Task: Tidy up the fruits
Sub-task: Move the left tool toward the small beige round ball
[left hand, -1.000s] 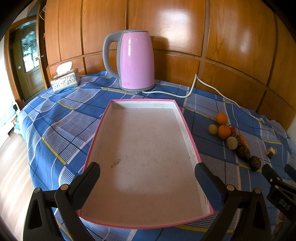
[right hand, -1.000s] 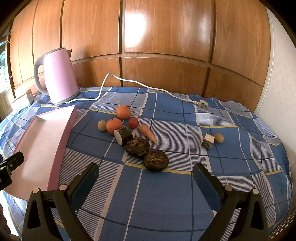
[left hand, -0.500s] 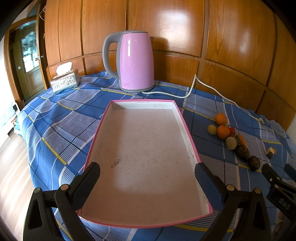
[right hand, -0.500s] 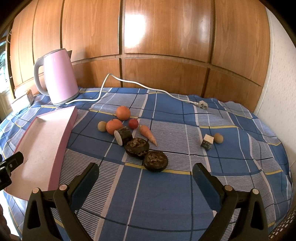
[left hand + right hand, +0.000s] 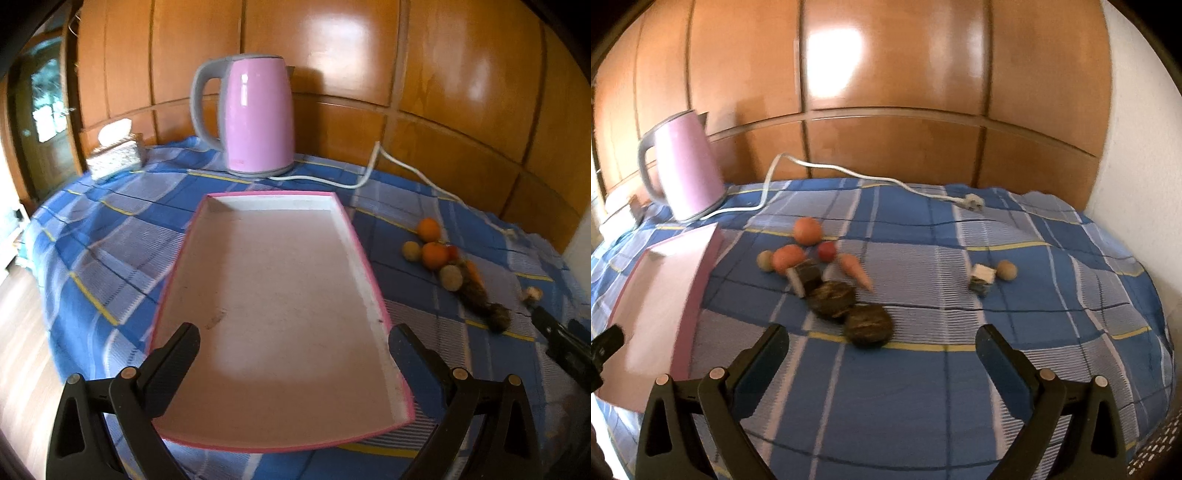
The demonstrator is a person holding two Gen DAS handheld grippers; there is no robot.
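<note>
Jaws wide open on our left gripper (image 5: pixel 294 345) and right gripper (image 5: pixel 882 345), holding nothing. Fruits (image 5: pixel 809 254) sit in bunch on desk (image 5: pixel 960 387), beside pink tray (image 5: pixel 360 251).

2 oranges (image 5: pixel 807 230), 2 dark round fruits (image 5: pixel 831 299), 1 carrot (image 5: pixel 855 270), 1 tray (image 5: pixel 364 258), 1 kettle (image 5: pixel 258 118)

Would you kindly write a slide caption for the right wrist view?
Open right hand-held gripper facing scattered fruit pieces on a blue checked cloth, pink tray and pink kettle alongside.
</note>
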